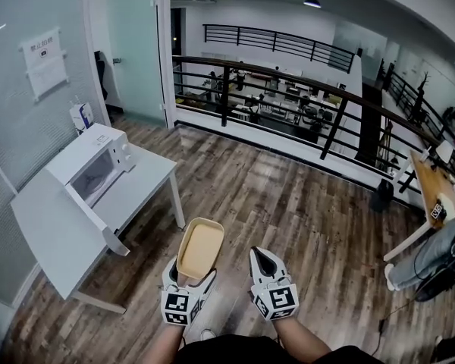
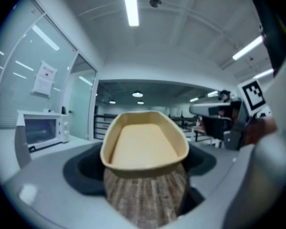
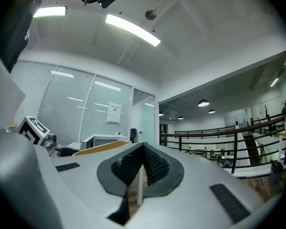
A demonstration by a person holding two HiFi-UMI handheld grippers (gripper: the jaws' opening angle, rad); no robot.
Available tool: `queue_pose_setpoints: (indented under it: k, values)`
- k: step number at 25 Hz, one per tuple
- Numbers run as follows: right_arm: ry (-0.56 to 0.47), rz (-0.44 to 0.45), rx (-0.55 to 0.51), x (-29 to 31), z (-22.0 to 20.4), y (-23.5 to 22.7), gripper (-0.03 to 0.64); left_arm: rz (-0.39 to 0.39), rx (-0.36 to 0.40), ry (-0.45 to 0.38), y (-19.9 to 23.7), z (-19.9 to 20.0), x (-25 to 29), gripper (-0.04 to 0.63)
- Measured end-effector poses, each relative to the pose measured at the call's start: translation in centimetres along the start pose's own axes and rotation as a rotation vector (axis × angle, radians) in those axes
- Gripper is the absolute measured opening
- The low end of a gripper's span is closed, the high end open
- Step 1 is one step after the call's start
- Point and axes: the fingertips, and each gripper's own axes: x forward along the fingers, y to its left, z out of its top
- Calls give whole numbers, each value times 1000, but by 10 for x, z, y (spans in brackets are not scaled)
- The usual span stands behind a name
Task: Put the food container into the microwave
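A tan, empty food container (image 1: 200, 247) hangs over the wooden floor with my left gripper (image 1: 191, 273) shut on its near end. In the left gripper view the container (image 2: 144, 144) sits level between the dark pads (image 2: 81, 171). My right gripper (image 1: 262, 258) is just to the right of it, shut and empty, and its jaws meet at the tip (image 3: 143, 149). The white microwave (image 1: 91, 165) stands with its door closed on a white table (image 1: 140, 184) ahead to the left. It also shows at the far left in the left gripper view as the microwave (image 2: 40, 128).
A small blue-and-white carton (image 1: 81, 116) stands behind the microwave by the glass wall (image 1: 15, 112). A black railing (image 1: 288, 89) runs across beyond the floor. A wooden desk (image 1: 436, 184) stands at the right, with a bag and cables under it.
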Motion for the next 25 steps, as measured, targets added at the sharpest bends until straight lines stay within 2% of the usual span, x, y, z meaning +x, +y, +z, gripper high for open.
queue_pose_setpoints:
  k: [5,13,16,19,25]
  values:
    - [14,-32,-4,8,-1,9,6,-30,-1,-10,16,3,4,479]
    - [20,-78,-4,24,-4,-5,6,-53,-5,-10,27,6,21,479]
    - [13,-66,-2,37,-4,-14,6,-38,14,-9,32,7,33,479]
    - [0,-47,2,54,-4,-24,6,-16,68,-21,40,15,49,480]
    - [-21,-2,10,91,-5,-50,6,32,60,-27,60,28,81,479]
